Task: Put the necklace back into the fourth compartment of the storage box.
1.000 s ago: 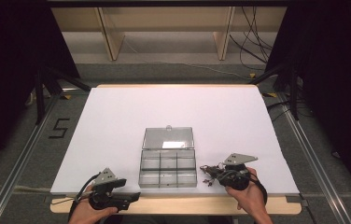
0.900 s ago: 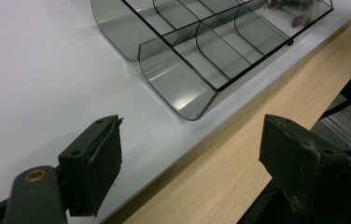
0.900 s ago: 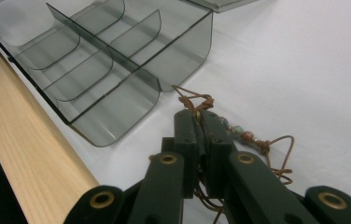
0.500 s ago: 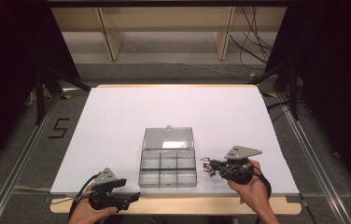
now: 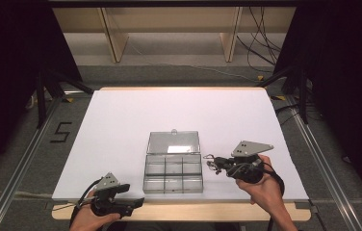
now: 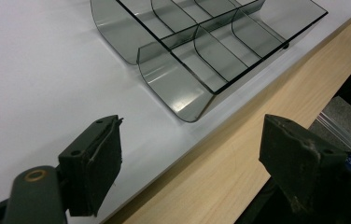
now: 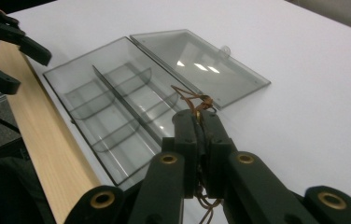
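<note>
Here, right gripper (image 7: 200, 122) clamped on a rubber band (image 7: 193, 99), beside the open box (image 5: 173, 162), left gripper (image 6: 190, 161) jaws apart at table (image 5: 121, 120) edge.

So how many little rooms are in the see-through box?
6 in the box: three in a row next to the open lid, three in the row nearer the person. None seem hidden.

One sign can be read: a dark numeral "5" (image 5: 61, 132) marked on the grey floor (image 5: 20, 144) to the left of the table (image 5: 121, 110), seen in the high view. The clear compartment box (image 5: 173, 166) carries no lettering that can be made out.
</note>
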Available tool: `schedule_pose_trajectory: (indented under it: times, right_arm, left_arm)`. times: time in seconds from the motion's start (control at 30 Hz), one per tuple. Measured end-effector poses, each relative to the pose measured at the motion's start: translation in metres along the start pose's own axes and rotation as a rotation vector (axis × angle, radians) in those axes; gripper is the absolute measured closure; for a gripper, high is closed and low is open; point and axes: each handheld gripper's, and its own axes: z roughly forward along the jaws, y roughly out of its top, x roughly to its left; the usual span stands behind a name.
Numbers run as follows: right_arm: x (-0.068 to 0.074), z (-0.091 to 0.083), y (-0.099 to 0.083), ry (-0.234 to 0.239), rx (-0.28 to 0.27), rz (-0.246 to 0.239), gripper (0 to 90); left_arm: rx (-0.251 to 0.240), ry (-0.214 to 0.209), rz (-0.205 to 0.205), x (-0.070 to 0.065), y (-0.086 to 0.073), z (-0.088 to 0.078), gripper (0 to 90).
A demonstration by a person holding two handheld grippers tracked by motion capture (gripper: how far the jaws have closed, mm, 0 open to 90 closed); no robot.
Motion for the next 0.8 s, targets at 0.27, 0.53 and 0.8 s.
schedule_pose_trajectory:
  times: [0.27, 0.53, 0.8]
  right_arm:
    - [0.021, 0.005, 0.023, 0.046, -0.028, -0.075, 87.5]
    - [0.043, 0.030, 0.039, 0.116, -0.002, -0.130, 87.5]
    - [0.063, 0.061, 0.054, 0.175, 0.016, -0.174, 87.5]
  left_arm:
    - [-0.011, 0.007, 0.000, 0.002, 0.000, 0.000, 20.5]
    - [-0.012, -0.006, -0.007, -0.001, -0.001, 0.001, 20.5]
    - [-0.008, 0.000, 0.010, -0.001, -0.001, -0.001, 20.5]
